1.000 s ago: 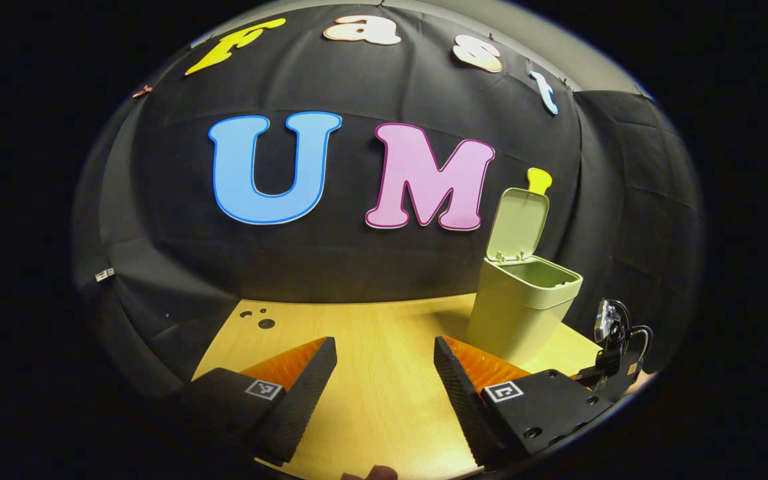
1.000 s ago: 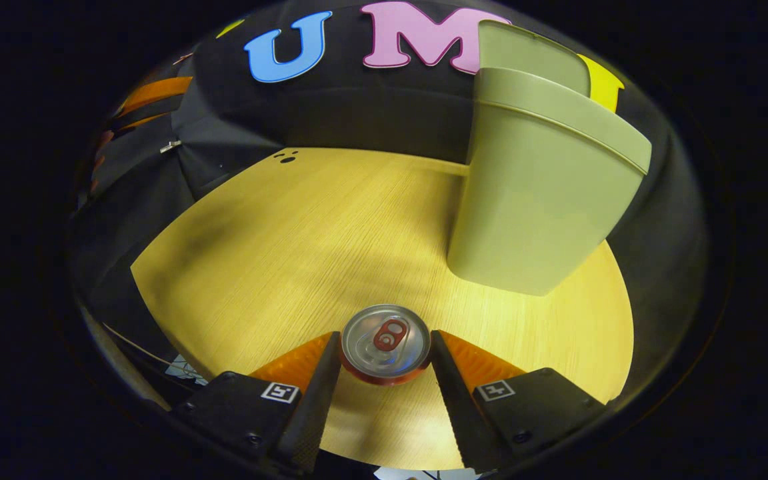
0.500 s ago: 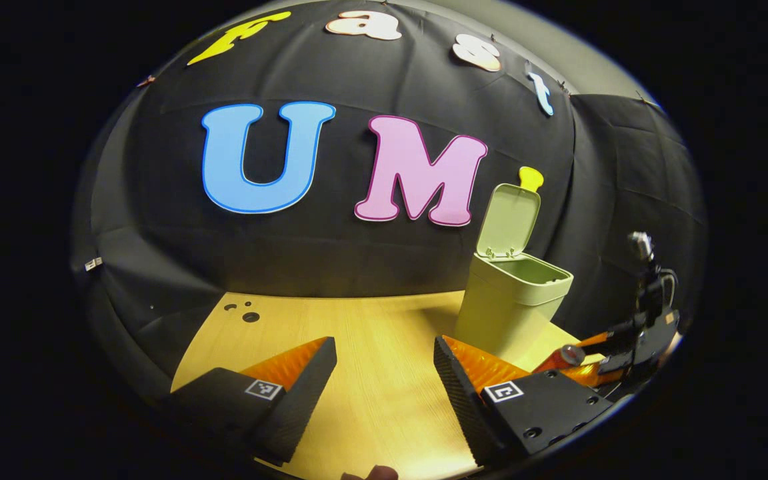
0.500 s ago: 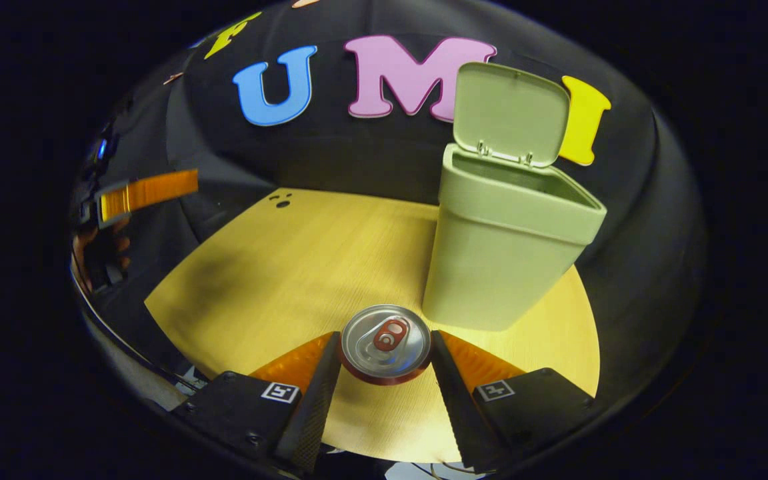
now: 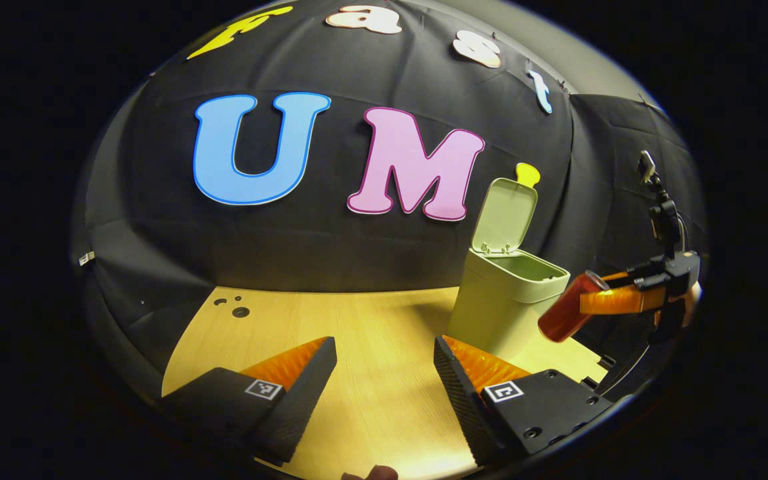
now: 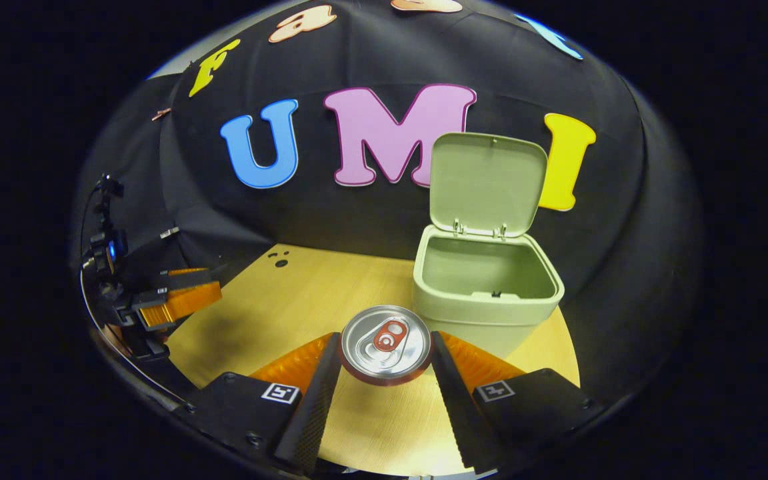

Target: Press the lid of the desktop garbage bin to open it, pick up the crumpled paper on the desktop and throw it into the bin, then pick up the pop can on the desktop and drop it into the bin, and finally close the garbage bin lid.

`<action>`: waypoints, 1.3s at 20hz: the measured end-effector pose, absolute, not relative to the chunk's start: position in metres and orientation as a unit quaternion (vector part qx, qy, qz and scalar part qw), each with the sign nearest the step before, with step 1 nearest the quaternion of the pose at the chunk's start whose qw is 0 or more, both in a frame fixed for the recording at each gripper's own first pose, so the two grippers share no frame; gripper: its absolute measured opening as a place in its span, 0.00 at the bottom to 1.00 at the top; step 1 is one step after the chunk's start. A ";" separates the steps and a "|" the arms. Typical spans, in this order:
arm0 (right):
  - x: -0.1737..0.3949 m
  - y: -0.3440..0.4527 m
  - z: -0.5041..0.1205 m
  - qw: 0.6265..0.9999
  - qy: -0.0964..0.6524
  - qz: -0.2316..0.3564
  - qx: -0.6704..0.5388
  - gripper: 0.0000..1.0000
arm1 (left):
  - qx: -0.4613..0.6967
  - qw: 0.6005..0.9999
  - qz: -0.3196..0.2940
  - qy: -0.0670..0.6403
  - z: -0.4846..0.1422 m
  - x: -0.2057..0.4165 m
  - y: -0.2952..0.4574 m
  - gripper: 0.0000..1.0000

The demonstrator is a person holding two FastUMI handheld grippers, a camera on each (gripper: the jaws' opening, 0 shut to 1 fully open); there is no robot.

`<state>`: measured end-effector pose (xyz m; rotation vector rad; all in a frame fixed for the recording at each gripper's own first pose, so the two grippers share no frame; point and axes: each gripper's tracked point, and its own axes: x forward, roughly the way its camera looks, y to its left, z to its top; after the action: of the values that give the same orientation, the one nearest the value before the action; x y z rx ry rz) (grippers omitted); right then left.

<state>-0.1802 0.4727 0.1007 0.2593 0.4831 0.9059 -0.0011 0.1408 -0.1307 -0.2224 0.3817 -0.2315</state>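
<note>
A red pop can [image 6: 385,345] with a silver top sits between the fingers of my right gripper [image 6: 385,360], which is shut on it and holds it in the air, near the bin's front rim. The pale green bin [image 6: 484,293] stands on the wooden desk [image 6: 304,300] with its lid [image 6: 487,183] standing upright and open. In the left gripper view the can [image 5: 567,308] hangs tilted just right of the bin [image 5: 504,300], carried by the right gripper [image 5: 617,300]. My left gripper [image 5: 384,373] is open over the desk with nothing between its fingers. The bin's inside bottom is hidden.
Small dark holes [image 5: 237,308] mark the desk's far left corner. The left gripper [image 6: 181,300] shows at the left edge of the right gripper view. Black cloth walls close the desk at the back and sides. A fingertip [image 5: 371,473] shows at the bottom edge.
My right gripper has lifted the can off the desk and risen to the level of the bin's rim. The left gripper has stayed open and nearly still.
</note>
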 end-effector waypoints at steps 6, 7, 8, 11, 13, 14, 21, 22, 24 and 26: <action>-0.136 0.460 0.136 0.880 0.188 0.418 0.121 0.80 | -0.108 0.968 -0.122 0.190 -0.131 0.000 0.136 0.94; -0.130 0.458 0.140 0.883 0.182 0.416 0.120 0.80 | -0.108 0.968 -0.122 0.190 -0.131 0.000 0.136 0.94; -0.123 0.461 0.143 0.886 0.178 0.411 0.118 0.80 | -0.108 0.968 -0.123 0.191 -0.132 -0.001 0.136 0.94; -0.100 0.460 0.150 0.894 0.169 0.397 0.122 0.80 | -0.107 0.968 -0.122 0.193 -0.132 -0.003 0.137 0.94; -0.083 0.460 0.148 0.900 0.170 0.383 0.121 0.80 | -0.108 0.968 -0.120 0.194 -0.133 -0.005 0.138 0.94; -0.073 0.460 0.145 0.903 0.173 0.375 0.119 0.80 | -0.109 0.967 -0.119 0.195 -0.135 -0.005 0.139 0.94; -0.029 0.469 0.111 0.908 0.216 0.342 0.110 0.80 | -0.123 0.964 -0.114 0.208 -0.141 -0.010 0.142 0.94; -0.025 0.471 0.106 0.907 0.223 0.341 0.107 0.80 | -0.123 0.964 -0.114 0.209 -0.142 -0.010 0.140 0.94; -0.019 0.477 0.097 0.904 0.235 0.341 0.104 0.80 | -0.118 0.964 -0.114 0.209 -0.143 -0.010 0.142 0.94; -0.013 0.484 0.089 0.902 0.247 0.340 0.102 0.80 | -0.117 0.964 -0.113 0.210 -0.144 -0.009 0.143 0.94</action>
<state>-0.0132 0.4838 0.0885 0.2115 0.5101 0.7029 -0.0095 0.1435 -0.1438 -0.2374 0.4244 -0.2289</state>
